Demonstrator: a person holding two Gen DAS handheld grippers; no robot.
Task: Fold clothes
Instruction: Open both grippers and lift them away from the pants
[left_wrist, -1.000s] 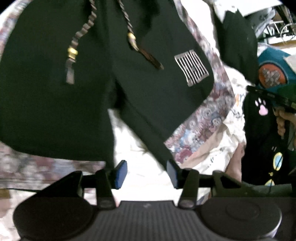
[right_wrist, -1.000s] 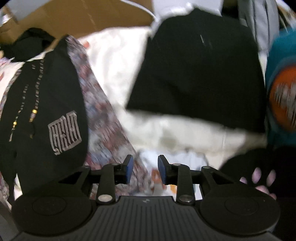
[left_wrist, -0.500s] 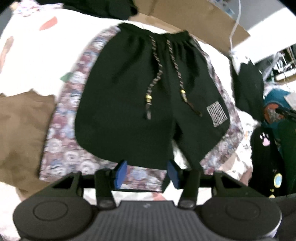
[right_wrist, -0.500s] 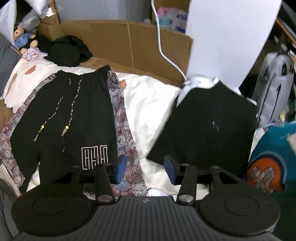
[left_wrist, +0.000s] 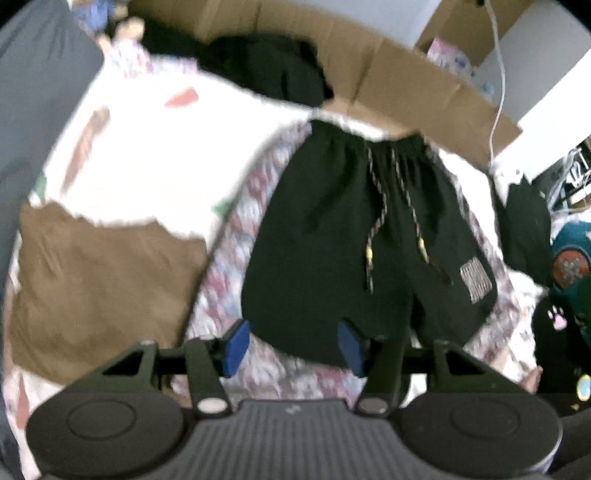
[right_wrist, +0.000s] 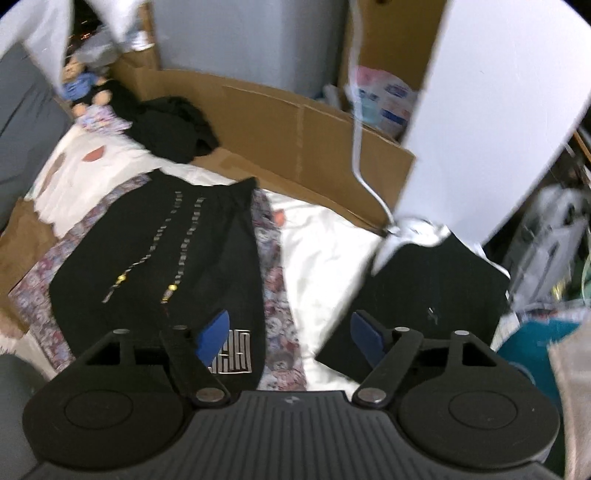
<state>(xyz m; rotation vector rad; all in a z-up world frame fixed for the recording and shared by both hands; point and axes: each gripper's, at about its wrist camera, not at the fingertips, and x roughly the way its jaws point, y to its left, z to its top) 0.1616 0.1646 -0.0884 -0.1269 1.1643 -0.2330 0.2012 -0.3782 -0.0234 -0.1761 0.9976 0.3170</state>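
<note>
A white sheet (right_wrist: 325, 258) covers the bed, with cardboard (right_wrist: 295, 122) standing along its far edge. Black shorts (left_wrist: 354, 236) lie flat at the middle, waistband far, on a patterned cloth (left_wrist: 229, 266). A folded black garment (right_wrist: 436, 291) sits to their right, a brown cloth (left_wrist: 96, 288) to their left. The left gripper (left_wrist: 291, 345) and right gripper (right_wrist: 290, 334) hover above the near edge, both with jaws spread wide and empty.
</note>
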